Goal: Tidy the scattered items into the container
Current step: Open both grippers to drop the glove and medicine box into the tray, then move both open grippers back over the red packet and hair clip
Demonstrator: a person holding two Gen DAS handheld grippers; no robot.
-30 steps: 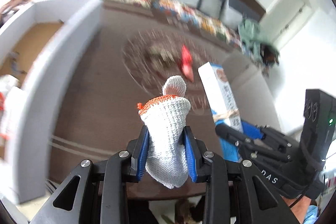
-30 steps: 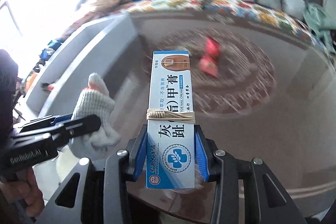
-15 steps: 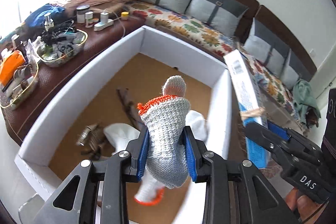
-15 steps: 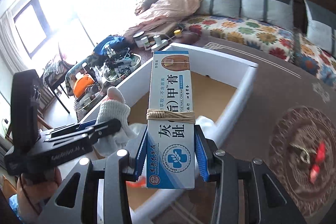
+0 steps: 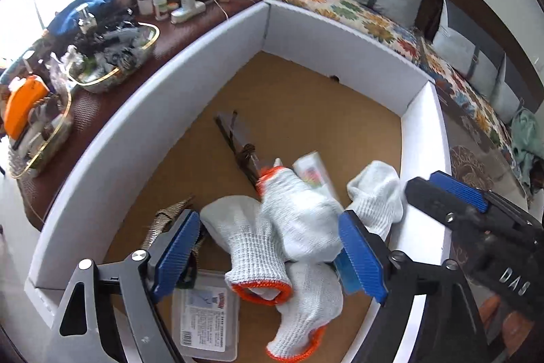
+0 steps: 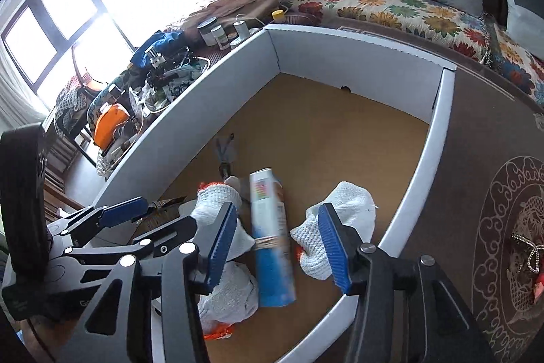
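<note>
A white cardboard box (image 5: 190, 84) with a brown floor holds several white knit gloves with orange cuffs (image 5: 299, 220), a blue-and-white cream carton (image 6: 272, 247), a clear plastic case (image 5: 204, 322) and a dark tied bundle (image 5: 238, 145). My left gripper (image 5: 268, 257) is open above the gloves, with nothing between its blue pads. My right gripper (image 6: 275, 244) is open above the carton, which is blurred and lies or falls among the gloves. The right gripper also shows in the left wrist view (image 5: 455, 196), over the box's right wall.
Trays of clutter (image 5: 112, 56), jars (image 5: 159, 2) and an orange item (image 5: 23, 104) stand on the dark surface left of the box. A brown patterned tabletop (image 6: 493, 193) lies right of it, with small red items (image 6: 537, 284). A sofa runs behind.
Both grippers have opened over the box. The glove has dropped from the left one and the carton from the right one; both now lie among the gloves inside.
</note>
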